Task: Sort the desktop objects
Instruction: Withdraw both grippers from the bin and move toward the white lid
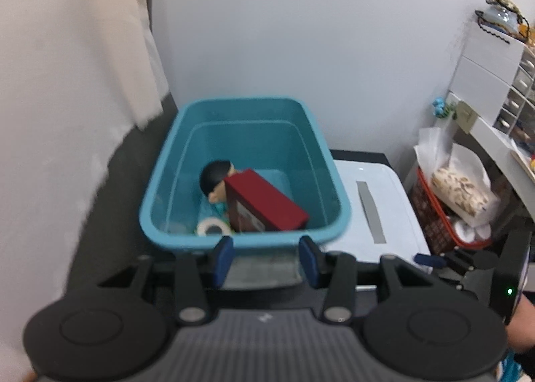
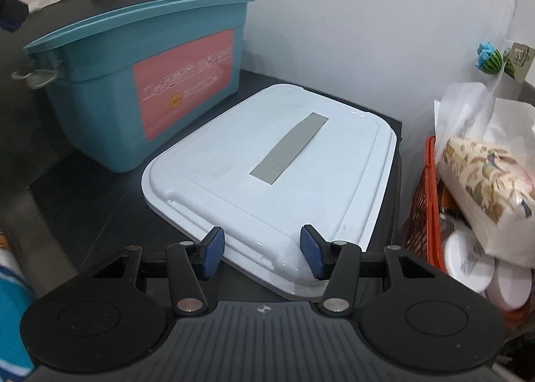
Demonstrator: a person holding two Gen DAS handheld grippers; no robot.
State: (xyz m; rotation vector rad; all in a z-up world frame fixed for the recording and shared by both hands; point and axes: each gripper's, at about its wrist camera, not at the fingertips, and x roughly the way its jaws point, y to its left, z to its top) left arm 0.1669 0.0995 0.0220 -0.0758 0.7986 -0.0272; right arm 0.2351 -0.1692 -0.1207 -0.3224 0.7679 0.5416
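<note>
The right gripper point(image 2: 262, 253) is seen with jaws parted and nothing pinched, straddling the near edge of the white lid point(image 2: 267, 161), which lies flat just ahead of it. The left gripper point(image 1: 265, 261) is likewise open and empty, held just short of the near rim of the teal bin point(image 1: 331, 178); inside are a red box point(image 1: 267, 203), a doll point(image 1: 217, 178) and a tape roll point(image 1: 212, 226). The step is judged to be lidding the bin. The lid's edge should be seated deep between the pads before closing, then lifted level. Both tools are pitched steeply downward.
</note>
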